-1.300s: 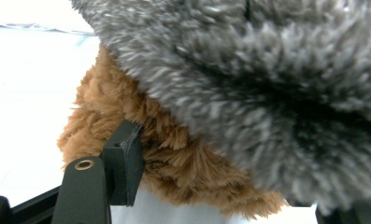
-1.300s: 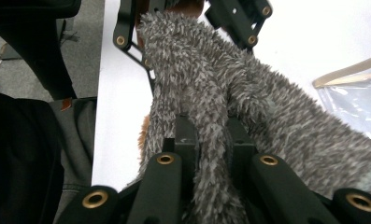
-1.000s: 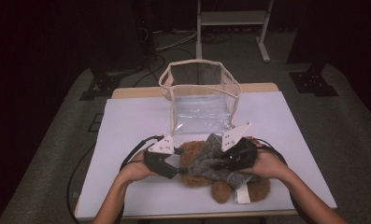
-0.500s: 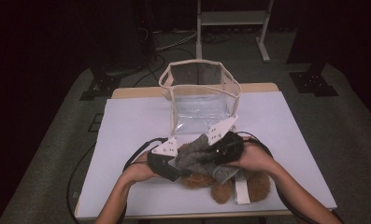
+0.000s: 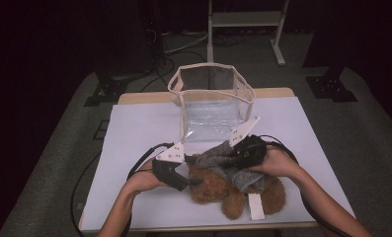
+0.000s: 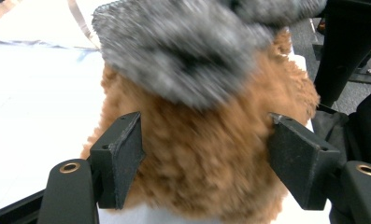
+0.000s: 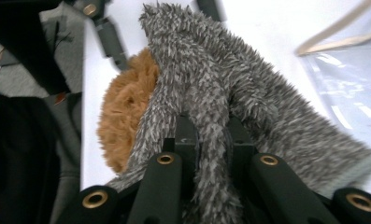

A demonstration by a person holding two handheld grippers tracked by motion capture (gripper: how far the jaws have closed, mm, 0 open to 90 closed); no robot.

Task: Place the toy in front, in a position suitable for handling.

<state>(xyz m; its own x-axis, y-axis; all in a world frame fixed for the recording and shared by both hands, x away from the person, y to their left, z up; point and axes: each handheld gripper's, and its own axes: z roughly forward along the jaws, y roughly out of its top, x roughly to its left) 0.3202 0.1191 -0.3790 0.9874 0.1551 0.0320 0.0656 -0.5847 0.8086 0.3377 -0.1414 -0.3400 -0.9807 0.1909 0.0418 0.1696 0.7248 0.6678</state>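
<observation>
Right gripper view has the grey sock (image 7: 230, 88) up close: a fold of it is pinched between the right gripper's (image 7: 211, 140) 2 jaws, which are closed tight on the fuzzy cloth. The rest of the sock drapes over the brown teddy bear (image 7: 124, 107). From the high view, the sock (image 5: 228, 160) lies across the top of the bear (image 5: 233, 190), which rests on the white table (image 5: 134, 128) close to the person's edge. The right gripper (image 5: 243, 154) sits at the bear's upper right, with the right hand (image 5: 277, 163) behind it. The left gripper (image 5: 186, 180) is at the bear's left side. In the left gripper view its 2 jaws stand apart, one on each side of the brown fur (image 6: 202, 154), and have just been opening; the pads are not pressing into the bear. Beyond the bear stands a clear plastic bag (image 5: 211, 101) with a cream trim, upright and open at the top.
</observation>
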